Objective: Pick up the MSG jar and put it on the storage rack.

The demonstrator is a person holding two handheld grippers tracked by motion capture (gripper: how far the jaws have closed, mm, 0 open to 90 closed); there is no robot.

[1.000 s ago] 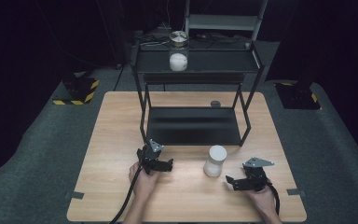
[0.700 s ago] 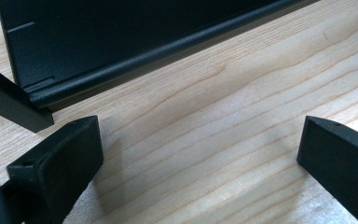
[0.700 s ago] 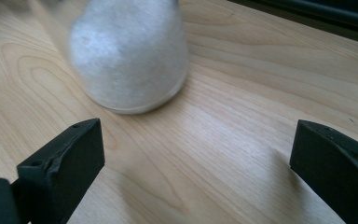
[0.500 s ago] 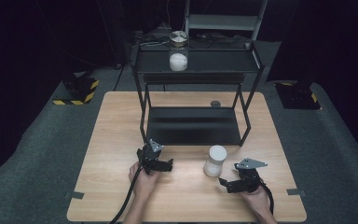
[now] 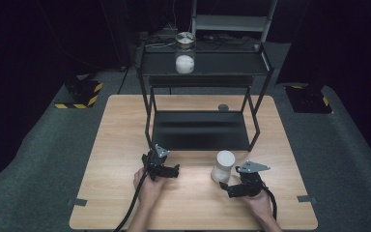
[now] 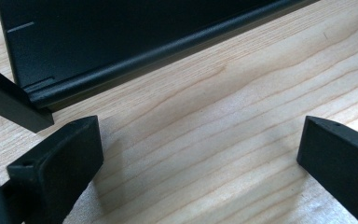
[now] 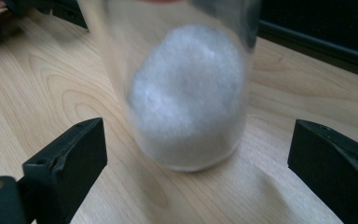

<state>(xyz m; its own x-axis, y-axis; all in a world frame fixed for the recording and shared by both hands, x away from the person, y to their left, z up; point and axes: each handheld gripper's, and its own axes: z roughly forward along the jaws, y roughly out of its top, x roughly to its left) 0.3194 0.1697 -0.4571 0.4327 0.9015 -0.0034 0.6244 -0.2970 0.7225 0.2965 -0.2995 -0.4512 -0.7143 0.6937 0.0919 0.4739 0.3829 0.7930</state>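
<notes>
We see the glass jar (image 5: pixel 222 166) of white powder just before the black rack (image 5: pixel 200 130) – smooth, breakable, rather heavy – so our right gripper (image 5: pixel 228 187), jaws apart and just narrowing with the jar between them, untouched, should clasp the lower body, while the left gripper (image 5: pixel 175 170) is released.

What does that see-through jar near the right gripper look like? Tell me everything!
The jar is clear, like glass or plastic, with a pale lid on top. White powdery stuff fills its lower part. It stands upright on the wooden table, just in front of the black shelf rack. The right gripper points at it with fingers spread wide on either side, not touching it.
</notes>
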